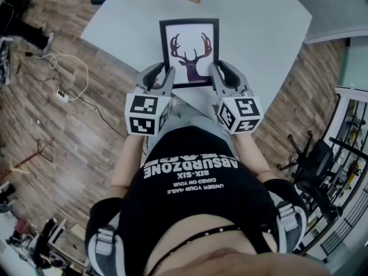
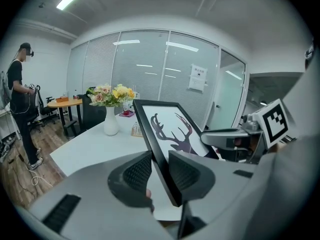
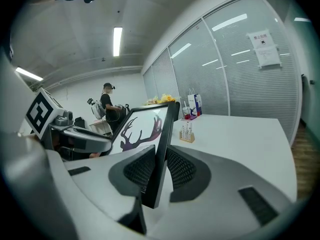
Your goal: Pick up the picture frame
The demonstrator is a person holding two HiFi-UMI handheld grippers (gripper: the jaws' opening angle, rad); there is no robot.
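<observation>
Both tools [image 1: 168, 76] [image 1: 214, 73] tight on picture frame [image 1: 190, 50]

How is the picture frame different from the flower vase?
The picture frame is black and flat; the vase is white and rounded. The picture frame is tilted, gripped by the left gripper and right gripper; the vase stands upright on the table.

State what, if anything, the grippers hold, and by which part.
Both hold the picture frame: the left gripper clamps its left border near the bottom corner, the right gripper its right border near the bottom corner.
</observation>
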